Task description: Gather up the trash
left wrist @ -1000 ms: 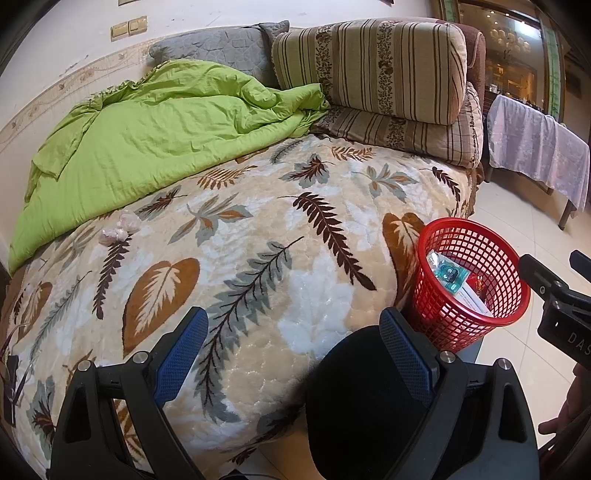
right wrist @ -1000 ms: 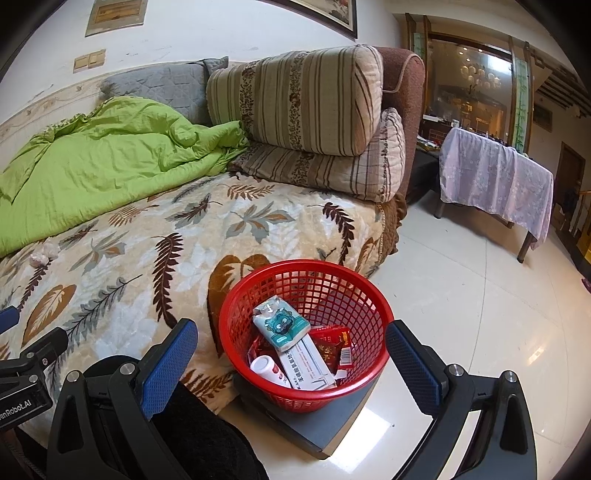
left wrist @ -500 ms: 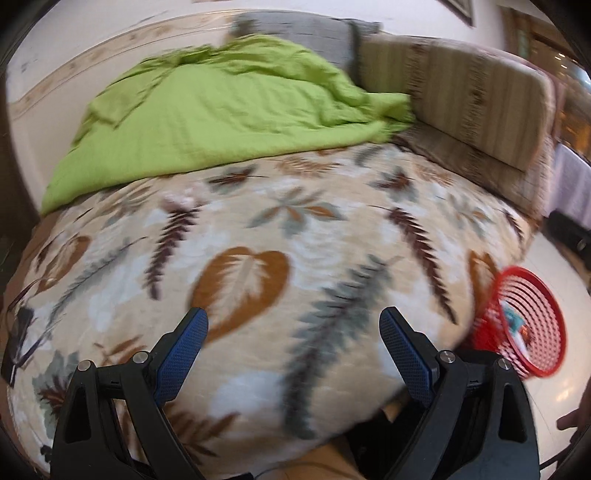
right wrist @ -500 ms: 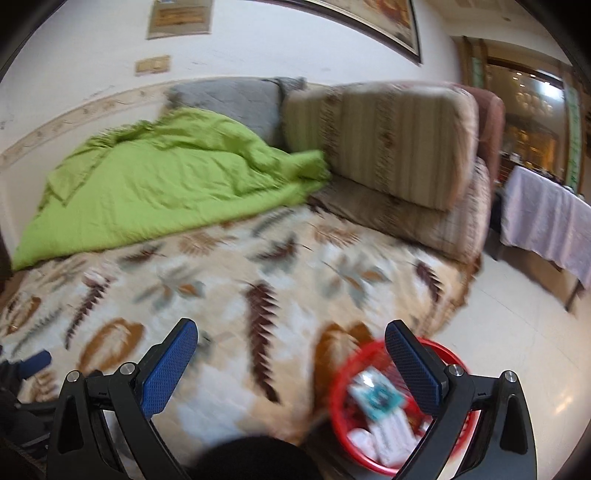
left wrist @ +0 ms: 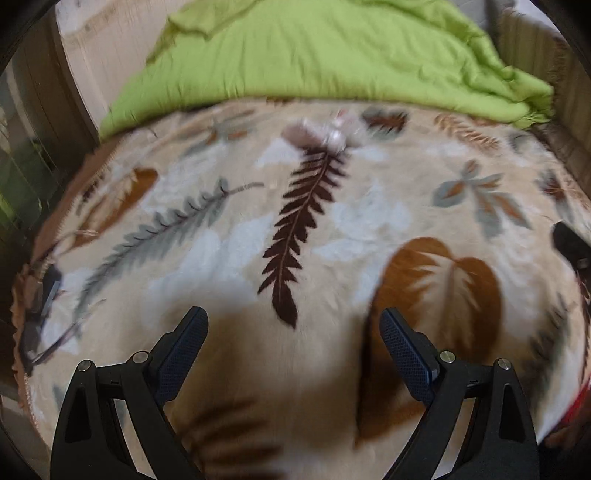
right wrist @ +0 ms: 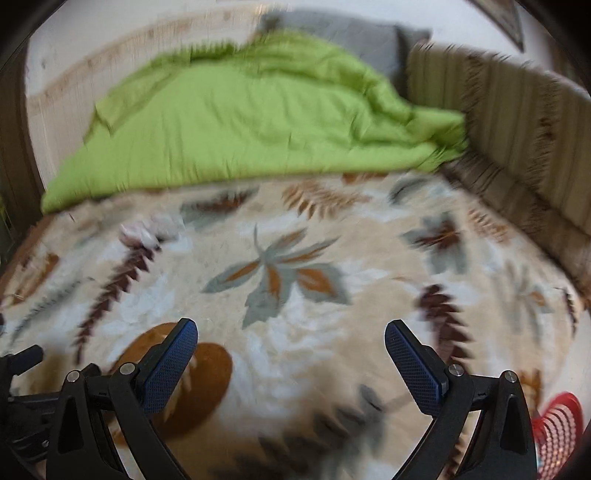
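A crumpled pale pink-white wad of tissue (left wrist: 325,133) lies on the leaf-patterned bedspread (left wrist: 332,229), near the edge of the green quilt; it also shows blurred at the left of the right wrist view as the tissue (right wrist: 147,230). My left gripper (left wrist: 293,325) is open and empty, hovering over the bedspread well short of the wad. My right gripper (right wrist: 291,338) is open and empty too, over the middle of the bed. The red mesh basket (right wrist: 557,428) peeks in at the bottom right corner. Both views are motion-blurred.
A rumpled green quilt (right wrist: 236,122) covers the far half of the bed. Striped cushions (right wrist: 517,122) line the right side, and a grey pillow (right wrist: 347,33) sits behind. A dark cable or glasses-like thing (left wrist: 44,306) lies at the bed's left edge.
Both grippers have swung left, away from the red basket and floor, and moved in over the bed. The tissue wad now sits ahead of the left gripper. Both stay open.
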{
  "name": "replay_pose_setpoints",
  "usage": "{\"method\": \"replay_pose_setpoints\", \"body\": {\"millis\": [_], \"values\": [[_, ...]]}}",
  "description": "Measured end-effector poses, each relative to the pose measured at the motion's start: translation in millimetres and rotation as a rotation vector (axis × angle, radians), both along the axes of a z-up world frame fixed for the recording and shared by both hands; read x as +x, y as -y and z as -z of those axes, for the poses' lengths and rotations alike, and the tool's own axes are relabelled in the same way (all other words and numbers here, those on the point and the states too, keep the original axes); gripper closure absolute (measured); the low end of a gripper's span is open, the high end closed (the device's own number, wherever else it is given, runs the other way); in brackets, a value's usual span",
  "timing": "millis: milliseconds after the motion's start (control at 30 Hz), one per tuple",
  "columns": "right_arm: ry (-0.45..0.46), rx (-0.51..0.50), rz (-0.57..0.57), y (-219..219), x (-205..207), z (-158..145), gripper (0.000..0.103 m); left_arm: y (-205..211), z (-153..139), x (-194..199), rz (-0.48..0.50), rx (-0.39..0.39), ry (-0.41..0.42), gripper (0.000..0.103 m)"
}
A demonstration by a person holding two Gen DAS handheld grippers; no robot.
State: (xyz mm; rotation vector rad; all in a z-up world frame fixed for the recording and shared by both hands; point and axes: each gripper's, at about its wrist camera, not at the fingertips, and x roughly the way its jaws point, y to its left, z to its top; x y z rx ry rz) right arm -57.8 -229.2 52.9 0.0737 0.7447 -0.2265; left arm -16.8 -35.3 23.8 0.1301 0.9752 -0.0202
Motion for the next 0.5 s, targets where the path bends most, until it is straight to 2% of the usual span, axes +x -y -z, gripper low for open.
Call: {"method": "replay_pose_setpoints", "body": {"millis": [100,200,267,367,500], "values": [[-0.062,0.019,-0.009,0.2,35.9,21.3,0.0,-4.3,15.6,25.0,-0.027,-0.018,-0.044,0.01],[-0.063,0.001,-0.012,-2.4,61.8,32.4,0.0,-6.5,17.7,39.0,-0.043,-0.058,-0.017,0.007],[-0.084,-0.025,-0.019,-5.5,76.0,37.6,0.0,-6.5,23.6,50.0,-0.037,-0.074,-0.012,0.0],[-0.205,-0.016,-0.054,-7.6,98.6,54.8,0.0,-8.5,27.0,62.8,-0.051,-0.099,0.003,0.0],[-0.209,0.02,-0.054,-1.2,98.2,58.0,0.0,-9.0,29.6,69.7,-0.063,-0.097,0.011,0.0]]}}
